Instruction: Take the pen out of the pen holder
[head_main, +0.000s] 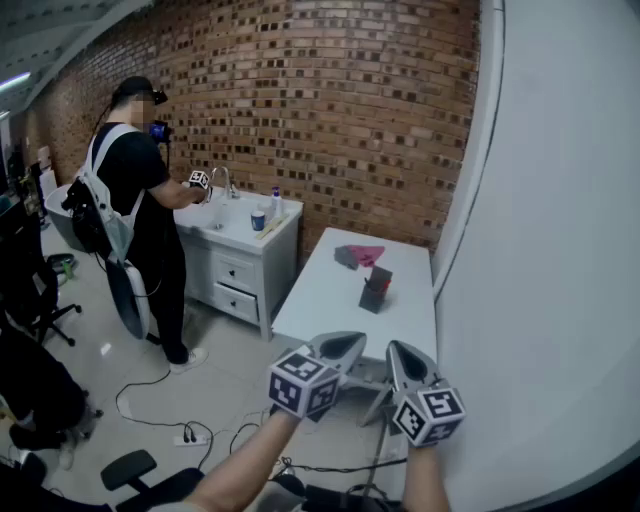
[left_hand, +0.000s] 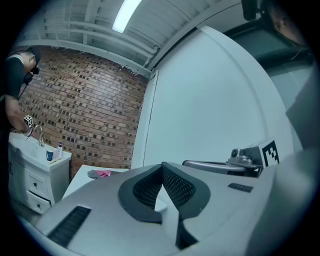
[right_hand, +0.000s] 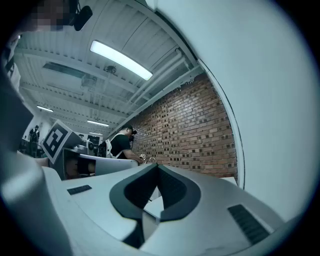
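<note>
A dark pen holder (head_main: 376, 290) stands on the white table (head_main: 320, 300), near its middle, with something reddish showing at its top. Both grippers hang side by side in front of the table's near end, well short of the holder. My left gripper (head_main: 341, 347) is shut with its pads together and nothing between them, and the left gripper view shows its jaw tips meeting (left_hand: 161, 168). My right gripper (head_main: 404, 362) is also shut and empty, its tips touching (right_hand: 157, 165) in the right gripper view. The holder is hidden behind the jaws in both gripper views.
A pink and grey cloth (head_main: 358, 256) lies at the table's far end, by the brick wall (head_main: 330, 110). A white wall (head_main: 560, 250) runs along the right. At left a person (head_main: 140, 210) stands at a white sink cabinet (head_main: 240, 250). Cables (head_main: 190, 430) lie on the floor.
</note>
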